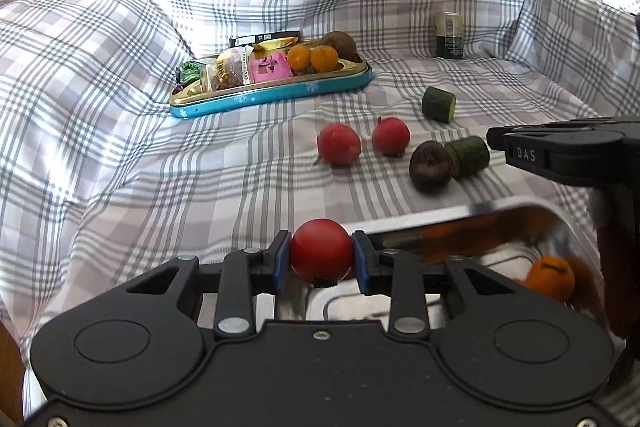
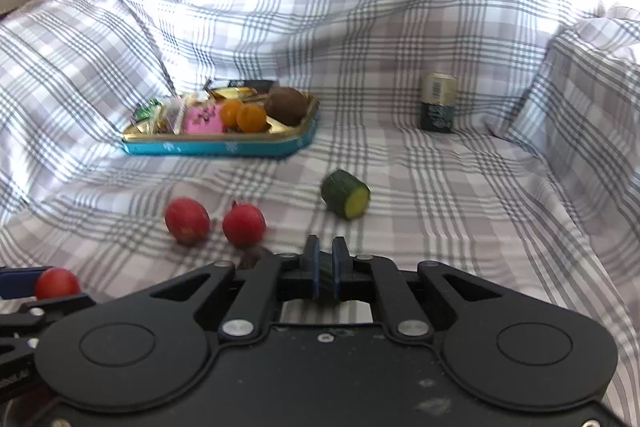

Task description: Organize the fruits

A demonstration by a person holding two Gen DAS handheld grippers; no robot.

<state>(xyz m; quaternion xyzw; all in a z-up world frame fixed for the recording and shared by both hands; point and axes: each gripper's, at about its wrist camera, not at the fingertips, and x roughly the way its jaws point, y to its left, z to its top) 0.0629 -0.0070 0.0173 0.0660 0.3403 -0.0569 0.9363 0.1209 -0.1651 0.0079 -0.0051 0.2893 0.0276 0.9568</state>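
Observation:
My left gripper is shut on a red round fruit, held over the near rim of a shiny metal tray that holds an orange fruit. On the checked cloth lie two red fruits, a dark brown fruit and two green cucumber pieces. My right gripper has its blue pads nearly together on a thin dark green piece; what it is I cannot tell. The red fruits and one cucumber piece lie ahead of it.
A teal and gold tin tray at the back holds wrapped snacks, two orange fruits and a brown fruit. A small dark jar stands at the back right. The cloth rises in folds at the left, back and right.

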